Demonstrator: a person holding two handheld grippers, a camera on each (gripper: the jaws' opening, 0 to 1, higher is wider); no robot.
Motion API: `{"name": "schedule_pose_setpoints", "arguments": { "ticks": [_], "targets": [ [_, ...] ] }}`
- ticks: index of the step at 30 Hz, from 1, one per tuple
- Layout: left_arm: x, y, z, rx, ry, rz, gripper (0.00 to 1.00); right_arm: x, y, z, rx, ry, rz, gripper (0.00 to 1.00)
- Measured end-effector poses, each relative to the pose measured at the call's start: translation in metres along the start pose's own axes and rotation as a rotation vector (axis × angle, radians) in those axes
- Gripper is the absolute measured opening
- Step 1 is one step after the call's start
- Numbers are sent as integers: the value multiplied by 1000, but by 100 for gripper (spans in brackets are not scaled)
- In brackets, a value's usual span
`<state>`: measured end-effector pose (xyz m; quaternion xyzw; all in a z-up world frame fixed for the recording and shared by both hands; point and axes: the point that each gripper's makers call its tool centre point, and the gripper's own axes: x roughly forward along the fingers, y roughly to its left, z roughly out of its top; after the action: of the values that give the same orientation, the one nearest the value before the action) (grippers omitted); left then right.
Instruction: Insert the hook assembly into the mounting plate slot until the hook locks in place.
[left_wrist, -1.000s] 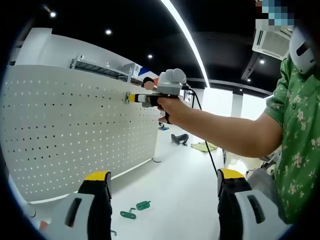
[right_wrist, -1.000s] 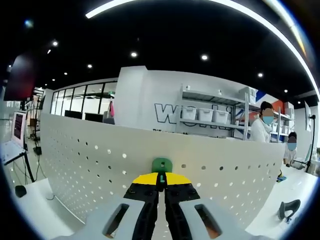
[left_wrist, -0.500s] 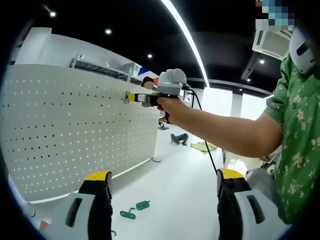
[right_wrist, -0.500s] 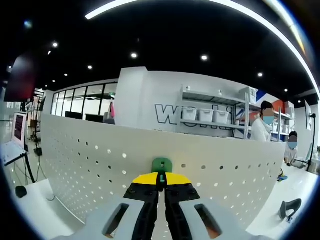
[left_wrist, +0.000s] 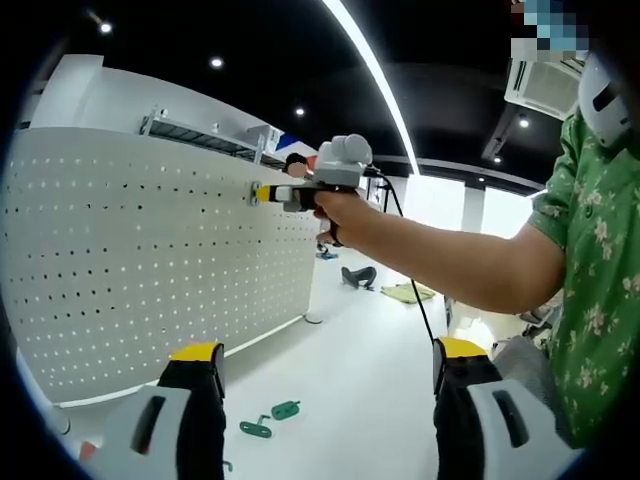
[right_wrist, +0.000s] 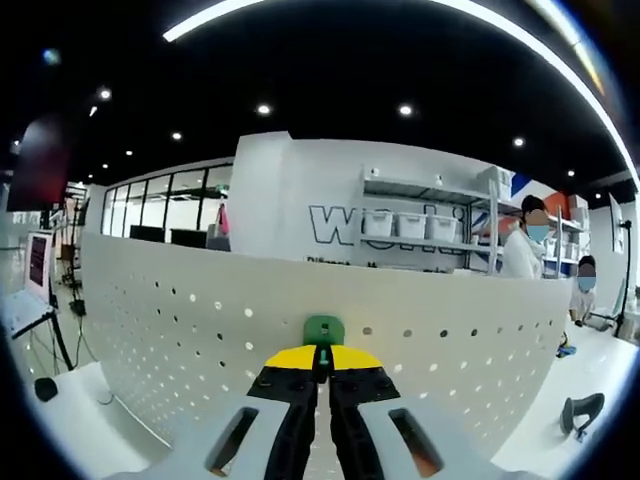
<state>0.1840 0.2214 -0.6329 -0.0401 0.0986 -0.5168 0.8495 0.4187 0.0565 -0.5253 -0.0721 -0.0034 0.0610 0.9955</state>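
We see the right gripper (right_wrist: 322, 352) clamped on a green hook (right_wrist: 323, 329) against the pegboard (right_wrist: 190, 330); left gripper (left_wrist: 320, 362) jaws apart.

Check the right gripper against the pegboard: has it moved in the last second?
No. The right gripper still presses the green hook at the same hole of the pegboard; only the camera tilted slightly.

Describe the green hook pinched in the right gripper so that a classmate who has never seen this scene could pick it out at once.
Start at the white pegboard standing on the white table. Near its top edge, the right gripper has its yellow-tipped jaws closed on a small green hook pressed against the board. Unlike the two green hooks lying loose on the table, it is held up at the board.
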Motion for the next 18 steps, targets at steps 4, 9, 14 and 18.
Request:
{"name": "schedule_pose_setpoints", "arguments": {
  "ticks": [4, 9, 14, 18],
  "targets": [
    [1, -1, 0, 2, 2, -3, 88, 1, -2, 0, 38, 8, -5, 2],
    [0, -1, -1, 2, 6, -3, 88, 2, -2, 0, 62, 47, -17, 1],
    [-1, -1, 1, 4, -1, -2, 88, 1, -3, -1, 90, 66, -22, 1],
    [-1, -2, 0, 4, 0, -4, 87, 1, -2, -2, 98, 83, -20, 1]
  ]
}}
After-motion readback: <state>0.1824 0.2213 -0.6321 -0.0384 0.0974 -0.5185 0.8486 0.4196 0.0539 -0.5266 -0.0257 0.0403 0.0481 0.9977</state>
